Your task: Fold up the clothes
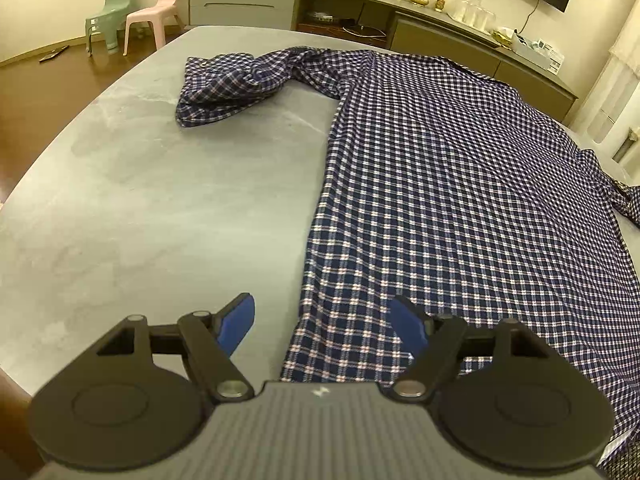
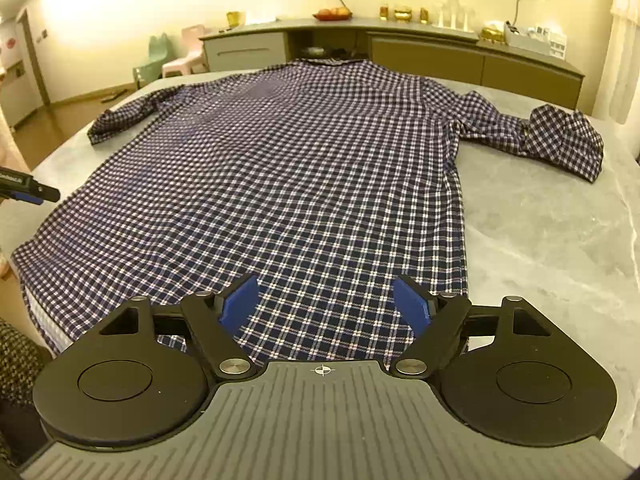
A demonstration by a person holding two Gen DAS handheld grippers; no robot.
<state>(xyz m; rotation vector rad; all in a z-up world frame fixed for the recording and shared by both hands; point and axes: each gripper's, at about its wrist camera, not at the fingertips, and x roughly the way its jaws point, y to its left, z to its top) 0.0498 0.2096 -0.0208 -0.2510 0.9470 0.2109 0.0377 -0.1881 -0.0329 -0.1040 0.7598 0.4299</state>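
A blue-and-white checked shirt (image 2: 288, 168) lies spread flat on a grey marbled table (image 2: 540, 240), collar toward the far edge and hem toward the near edge, where the cloth reaches the rim and hangs a little over it at the near left corner. Its left sleeve (image 1: 224, 84) lies bunched and crumpled on the bare tabletop beside the body of the shirt, while the right sleeve (image 2: 560, 140) stretches out sideways and ends in a folded-over cuff. The left gripper (image 1: 322, 320) hovers over the hem's left edge with its blue-padded jaws spread wide, one finger above bare table and the other above the checked cloth, nothing between them. The right gripper (image 2: 324, 304) hovers over the hem nearer the shirt's right side, jaws likewise wide apart and empty; in its view the tip of the left gripper shows at the far left edge. Beyond the table runs a long low grey cabinet (image 2: 440, 52) carrying a bowl of fruit (image 2: 332, 13), small golden ornaments and glassware, and to the left stand a green child's chair (image 1: 108, 16) and a pink child's chair (image 1: 154, 8) on a wooden floor.
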